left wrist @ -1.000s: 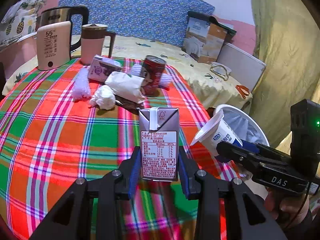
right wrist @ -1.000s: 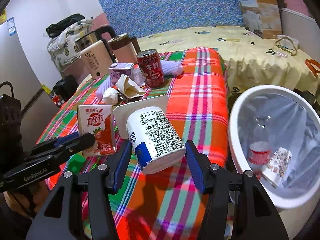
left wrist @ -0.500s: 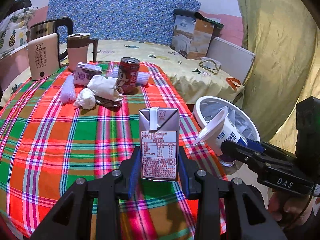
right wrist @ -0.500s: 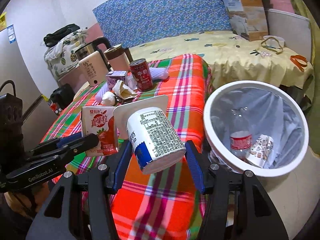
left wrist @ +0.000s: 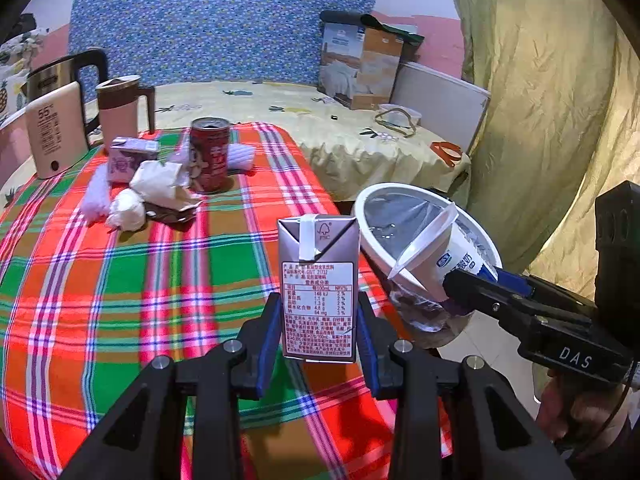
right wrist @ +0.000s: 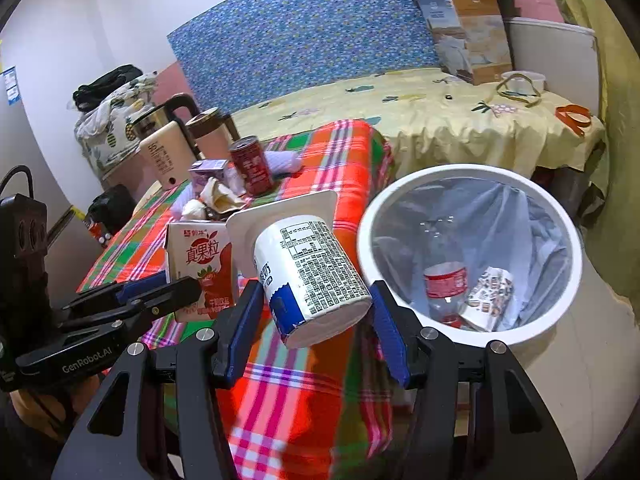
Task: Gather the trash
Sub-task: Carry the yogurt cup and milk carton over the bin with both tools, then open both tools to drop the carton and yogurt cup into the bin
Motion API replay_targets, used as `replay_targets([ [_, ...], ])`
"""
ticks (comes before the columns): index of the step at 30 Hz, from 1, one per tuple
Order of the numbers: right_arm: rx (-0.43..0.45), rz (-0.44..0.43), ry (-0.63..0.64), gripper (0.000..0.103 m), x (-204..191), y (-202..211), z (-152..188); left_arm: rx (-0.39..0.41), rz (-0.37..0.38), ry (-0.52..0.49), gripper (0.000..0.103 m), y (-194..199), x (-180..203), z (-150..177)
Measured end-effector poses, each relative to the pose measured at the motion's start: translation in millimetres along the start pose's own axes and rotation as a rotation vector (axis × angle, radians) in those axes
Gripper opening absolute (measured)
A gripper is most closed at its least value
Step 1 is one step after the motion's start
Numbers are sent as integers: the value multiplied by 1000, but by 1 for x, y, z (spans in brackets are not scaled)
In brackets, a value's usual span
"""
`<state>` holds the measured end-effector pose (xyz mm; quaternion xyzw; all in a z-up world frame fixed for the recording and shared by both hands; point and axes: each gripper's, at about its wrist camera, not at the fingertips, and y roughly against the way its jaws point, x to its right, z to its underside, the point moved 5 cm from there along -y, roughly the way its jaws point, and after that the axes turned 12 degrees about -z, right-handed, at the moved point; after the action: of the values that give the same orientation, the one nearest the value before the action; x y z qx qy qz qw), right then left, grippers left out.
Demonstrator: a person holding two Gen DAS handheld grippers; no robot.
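Both grippers holding trash beside the white bin

Left gripper (left wrist: 318, 330) is pinching an upright milk carton (left wrist: 318, 284) over the plaid tablecloth (left wrist: 120, 280); right gripper (right wrist: 316, 312) is clamping a tilted yogurt cup (right wrist: 308, 276) just left of the trash bin (right wrist: 468, 338)

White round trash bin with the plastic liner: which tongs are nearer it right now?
Right. The right tongs hold the white yogurt cup beside the white round trash bin; the left tongs, gripping the milk carton, hang over the plaid tablecloth.

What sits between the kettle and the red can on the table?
In the left wrist view, a pink mug and a small purple carton lie between the kettle and red can.
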<state>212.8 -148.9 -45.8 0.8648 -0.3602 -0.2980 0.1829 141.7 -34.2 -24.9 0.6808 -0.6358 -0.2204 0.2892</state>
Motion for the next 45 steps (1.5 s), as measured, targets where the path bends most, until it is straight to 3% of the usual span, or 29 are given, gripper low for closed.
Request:
replay_targets([
  [20, 54, 160, -132, 57, 74, 38, 5, 5, 99, -100, 37, -27, 72, -34],
  [45, 4, 265, -157, 57, 113, 34, 1, -82, 176, -165, 37, -82, 124, -44],
])
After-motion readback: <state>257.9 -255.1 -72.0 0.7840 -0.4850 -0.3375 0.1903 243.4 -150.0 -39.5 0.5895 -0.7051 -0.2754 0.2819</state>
